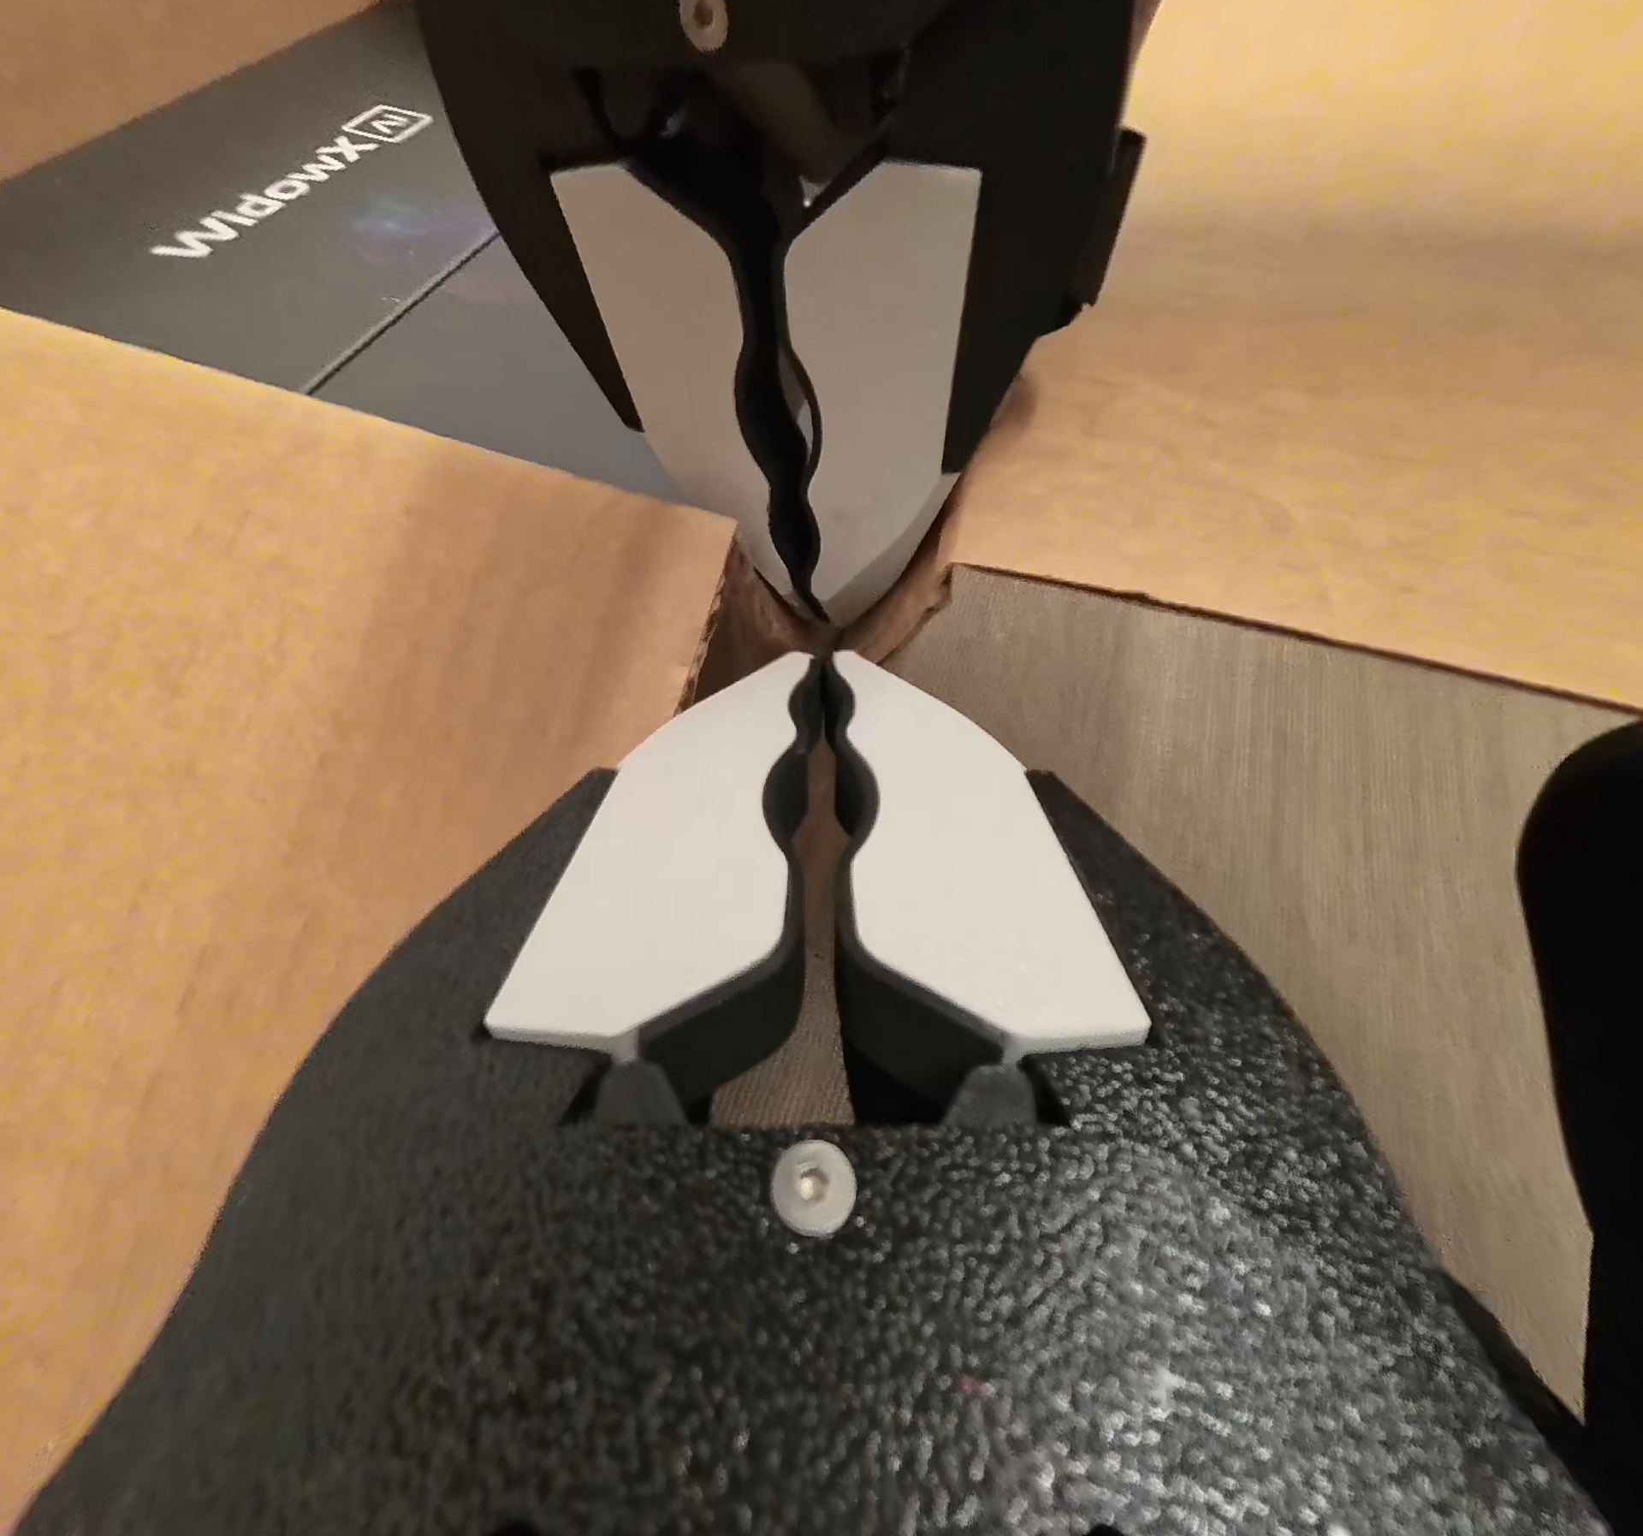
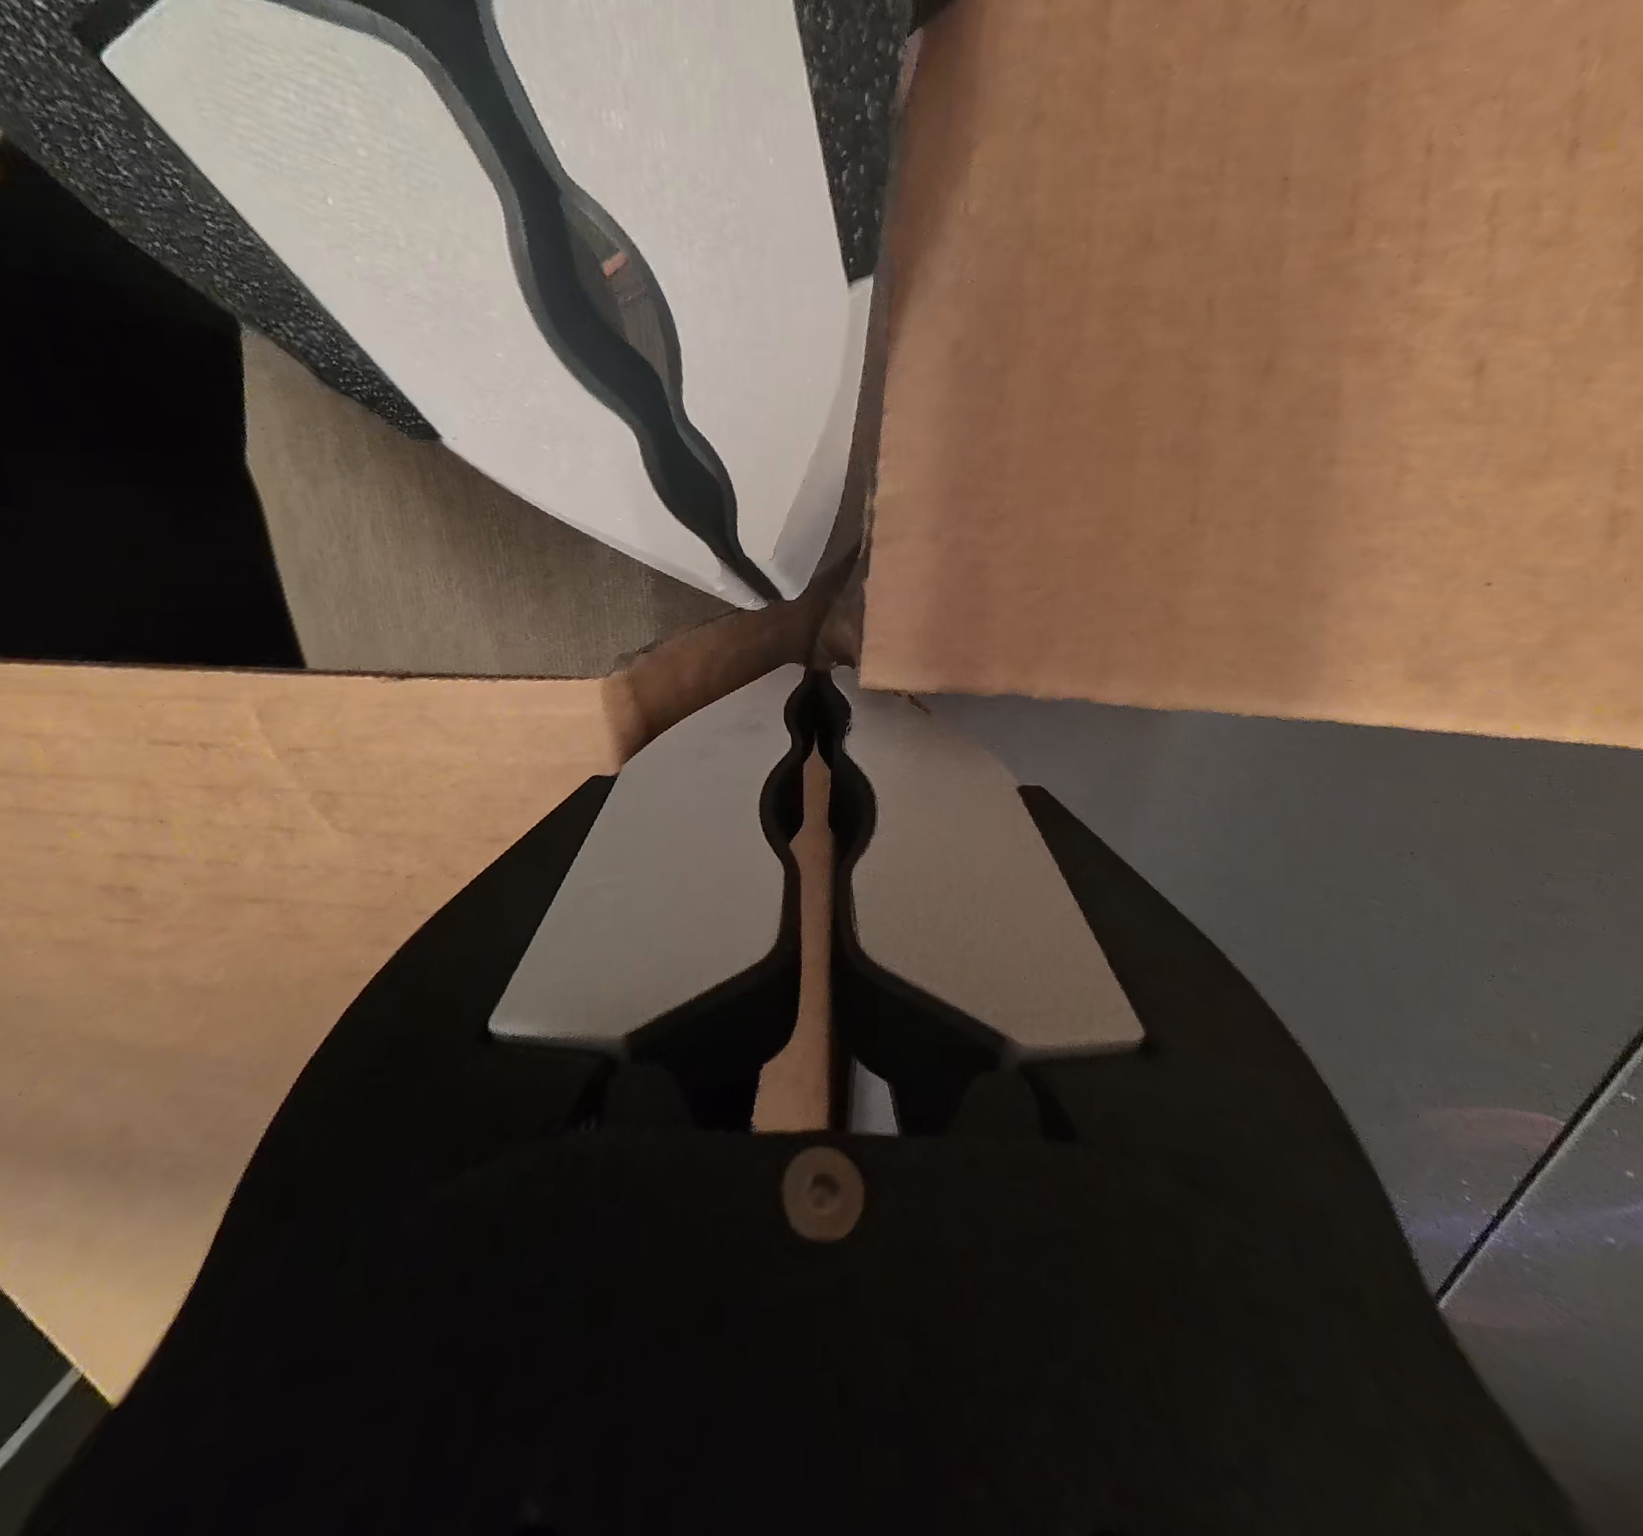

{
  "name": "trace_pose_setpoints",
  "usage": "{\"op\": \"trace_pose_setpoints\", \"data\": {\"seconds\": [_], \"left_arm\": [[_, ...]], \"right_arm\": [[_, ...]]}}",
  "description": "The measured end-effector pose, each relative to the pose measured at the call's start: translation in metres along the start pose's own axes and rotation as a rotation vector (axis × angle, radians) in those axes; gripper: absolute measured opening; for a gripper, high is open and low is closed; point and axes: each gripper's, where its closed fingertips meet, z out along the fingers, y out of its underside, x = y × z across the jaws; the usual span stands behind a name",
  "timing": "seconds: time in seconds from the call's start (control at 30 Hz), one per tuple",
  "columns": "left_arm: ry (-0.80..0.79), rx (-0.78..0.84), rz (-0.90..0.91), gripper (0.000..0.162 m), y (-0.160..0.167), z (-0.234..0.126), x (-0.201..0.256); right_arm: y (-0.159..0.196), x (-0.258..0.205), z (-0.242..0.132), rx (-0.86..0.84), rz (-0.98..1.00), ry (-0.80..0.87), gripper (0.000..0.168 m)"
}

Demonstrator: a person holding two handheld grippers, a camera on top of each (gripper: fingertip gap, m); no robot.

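Cardboard flaps (image 1: 356, 693), brown, matte, tong-pinched.

1. The left wrist view looks forward along its own tool (image 1: 822, 675), very close to the cardboard flaps (image 1: 356, 604).
2. The right wrist view faces it, equally close.
3. Both share the flap junction and each other's tool tips.

The left claw (image 1: 825, 665) and right claw (image 2: 822, 675) meet tip to tip at the corner of a brown cardboard box (image 1: 267, 649), each closed on cardboard there. A dark printed box (image 1: 267, 231) lies inside that corner.
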Motion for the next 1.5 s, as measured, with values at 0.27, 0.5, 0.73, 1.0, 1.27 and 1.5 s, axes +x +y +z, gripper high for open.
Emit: {"op": "trace_pose_setpoints", "data": {"seconds": [0.27, 0.5, 0.73, 1.0, 1.27, 1.5], "left_arm": [[0.031, -0.038, -0.052, 0.0, 0.005, 0.012, 0.001], [0.05, -0.112, -0.035, 0.0, 0.009, 0.017, 0.003], [0.037, -0.103, -0.029, 0.0, 0.01, 0.02, 0.001], [0.046, -0.099, -0.037, 0.0, 0.011, 0.02, -0.001], [0.048, -0.094, -0.033, 0.0, 0.01, 0.022, -0.002], [0.071, -0.073, -0.07, 0.0, 0.009, 0.021, 0.001]], "right_arm": [[0.0, -0.003, 0.003, 0.028, 0.031, 0.015, 0.0], [-0.001, -0.009, 0.002, 0.084, 0.056, 0.072, 0.0], [-0.002, -0.012, 0.001, 0.103, 0.052, 0.142, 0.0], [-0.004, -0.022, 0.001, 0.103, 0.025, 0.183, 0.0], [-0.004, -0.025, 0.002, 0.104, 0.047, 0.205, 0.0], [-0.004, -0.015, -0.002, 0.08, 0.069, 0.223, 0.0]]}}
